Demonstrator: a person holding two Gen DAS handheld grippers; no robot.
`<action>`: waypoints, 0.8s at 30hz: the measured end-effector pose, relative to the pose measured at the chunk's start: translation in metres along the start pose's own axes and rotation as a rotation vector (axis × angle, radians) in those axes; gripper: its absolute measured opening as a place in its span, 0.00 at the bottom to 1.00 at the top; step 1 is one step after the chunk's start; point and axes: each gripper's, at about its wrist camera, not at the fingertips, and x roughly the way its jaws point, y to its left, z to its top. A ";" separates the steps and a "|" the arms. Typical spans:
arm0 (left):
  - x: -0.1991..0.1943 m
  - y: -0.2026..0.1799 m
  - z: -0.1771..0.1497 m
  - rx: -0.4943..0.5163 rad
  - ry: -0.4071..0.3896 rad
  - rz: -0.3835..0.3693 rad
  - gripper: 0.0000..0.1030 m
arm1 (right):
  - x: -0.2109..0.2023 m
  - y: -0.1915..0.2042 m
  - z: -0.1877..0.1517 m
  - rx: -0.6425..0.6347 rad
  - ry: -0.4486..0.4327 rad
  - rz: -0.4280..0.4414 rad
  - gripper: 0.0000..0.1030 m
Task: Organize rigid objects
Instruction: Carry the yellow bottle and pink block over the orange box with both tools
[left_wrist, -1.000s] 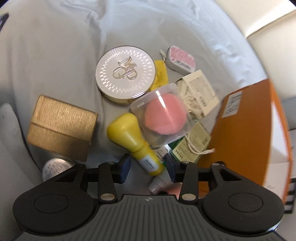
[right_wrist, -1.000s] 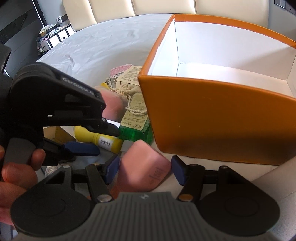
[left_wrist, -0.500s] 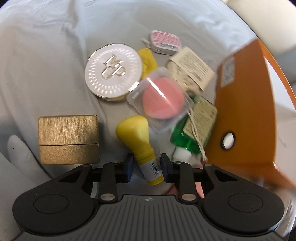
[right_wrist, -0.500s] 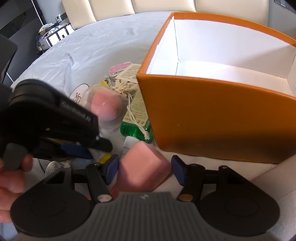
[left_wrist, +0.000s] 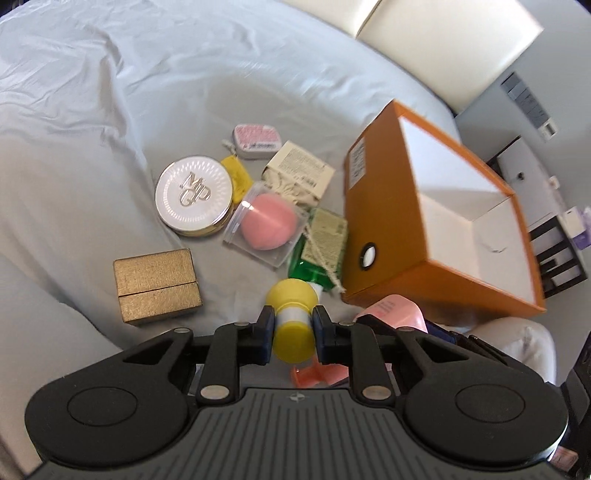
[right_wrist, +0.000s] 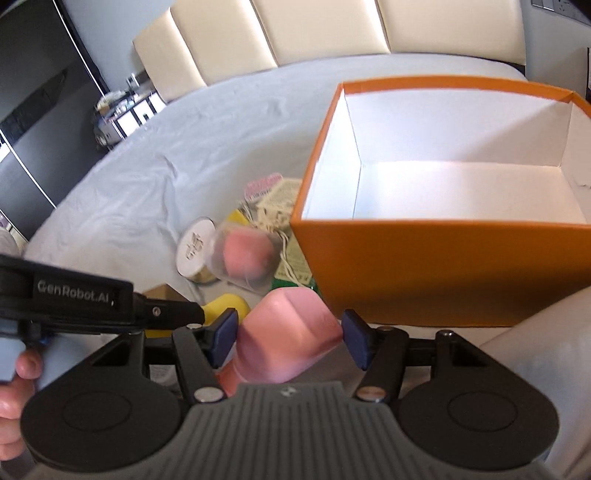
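Note:
My left gripper (left_wrist: 293, 326) is shut on a yellow bottle (left_wrist: 294, 326) and holds it above the grey sheet. My right gripper (right_wrist: 289, 334) holds a pink bottle (right_wrist: 290, 338) between its pads, lifted in front of the orange box (right_wrist: 443, 266). The box has a white, empty inside (right_wrist: 461, 184) and also shows in the left wrist view (left_wrist: 384, 229). On the sheet lie a round silver tin (left_wrist: 194, 195), a clear case with a pink puff (left_wrist: 267, 225), a green bottle (left_wrist: 317, 258), a gold box (left_wrist: 157, 286) and a small pink tin (left_wrist: 256, 142).
A cream pouch with a paper label (left_wrist: 299, 177) and a yellow tag (left_wrist: 238, 175) lie among the items. A cream headboard (right_wrist: 295, 40) stands behind the bed. Dark furniture (right_wrist: 33, 110) is at the left. The left gripper's body (right_wrist: 92, 301) crosses the right wrist view.
My left gripper has closed on the yellow bottle and lifted it off the sheet. My right gripper has raised the pink bottle higher, so the inside of the box shows more.

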 end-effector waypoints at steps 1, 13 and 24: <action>-0.008 0.000 0.000 -0.004 -0.012 -0.015 0.23 | -0.006 0.000 0.001 0.002 -0.009 0.004 0.60; -0.065 -0.070 0.033 0.193 -0.250 -0.180 0.23 | -0.098 -0.001 0.046 -0.094 -0.228 0.031 0.60; 0.018 -0.159 0.035 0.545 -0.192 -0.084 0.23 | -0.070 -0.088 0.111 -0.102 -0.130 -0.240 0.60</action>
